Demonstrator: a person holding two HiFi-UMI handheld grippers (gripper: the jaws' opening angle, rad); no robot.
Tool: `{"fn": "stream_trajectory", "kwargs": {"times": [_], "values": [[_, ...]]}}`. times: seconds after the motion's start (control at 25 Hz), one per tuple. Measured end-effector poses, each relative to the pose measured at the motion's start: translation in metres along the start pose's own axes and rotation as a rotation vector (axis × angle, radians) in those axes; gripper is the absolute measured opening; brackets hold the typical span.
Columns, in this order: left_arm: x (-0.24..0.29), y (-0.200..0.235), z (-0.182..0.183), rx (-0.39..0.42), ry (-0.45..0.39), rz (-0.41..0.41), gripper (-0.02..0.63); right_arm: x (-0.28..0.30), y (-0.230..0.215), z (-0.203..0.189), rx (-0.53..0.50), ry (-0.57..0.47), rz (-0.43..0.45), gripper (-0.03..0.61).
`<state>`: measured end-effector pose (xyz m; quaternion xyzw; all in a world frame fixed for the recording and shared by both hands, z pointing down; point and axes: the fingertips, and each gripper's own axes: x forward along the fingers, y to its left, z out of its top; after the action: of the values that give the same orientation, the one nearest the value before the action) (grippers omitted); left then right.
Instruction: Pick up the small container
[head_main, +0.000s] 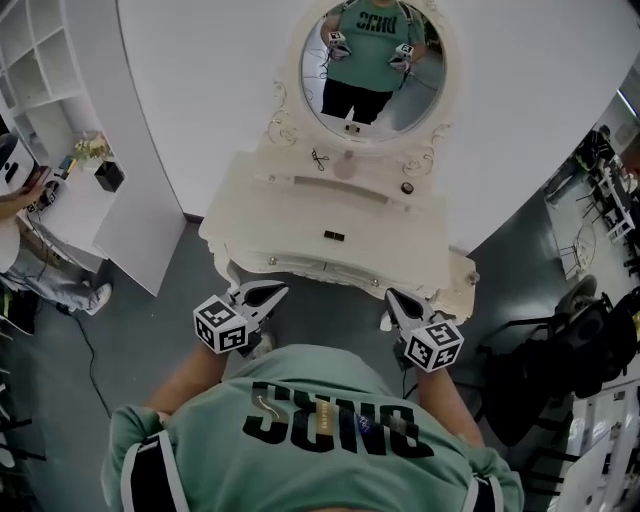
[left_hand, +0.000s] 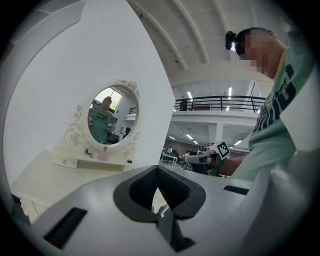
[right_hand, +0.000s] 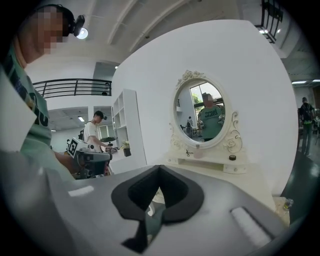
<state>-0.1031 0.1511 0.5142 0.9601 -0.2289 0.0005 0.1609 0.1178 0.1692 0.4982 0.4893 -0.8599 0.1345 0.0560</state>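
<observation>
Closed and empty, left claw (head_main: 281, 291) and right claw (head_main: 391, 298) are hovering off the desk's (head_main: 300, 215) front edge, apparently readying to reach. Small container (head_main: 407, 188) is sitting untouched toward the back-right corner.

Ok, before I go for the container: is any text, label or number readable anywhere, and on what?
Shirt: large dark block letters, seen upside down and creased; not reliably readable.
Mirror: the same print reflected, too small to read.
Dressing table: small dark tag on the front, too small to read.
Left gripper and right gripper: cubes carry square code patterns, no letters.
</observation>
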Motion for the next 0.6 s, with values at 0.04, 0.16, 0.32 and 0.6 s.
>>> {"fn": "stream_trajectory", "kwargs": {"times": [0.04,0.16,0.32,0.6], "values": [[0.004,0.015,0.007,-0.002,0.003,-0.014,0.003,0.012,-0.001,0.004,0.002,0.0,-0.011,0.009],[0.015,0.056,0.032,0.002,0.007,-0.062,0.003,0.049,-0.005,0.02,0.011,-0.007,-0.039,0.009],[0.023,0.106,0.061,0.029,0.028,-0.118,0.003,0.101,-0.012,0.044,0.032,-0.031,-0.083,0.009],[0.038,0.184,0.09,0.017,0.053,-0.179,0.003,0.169,-0.029,0.065,0.047,-0.023,-0.152,0.009]]}}
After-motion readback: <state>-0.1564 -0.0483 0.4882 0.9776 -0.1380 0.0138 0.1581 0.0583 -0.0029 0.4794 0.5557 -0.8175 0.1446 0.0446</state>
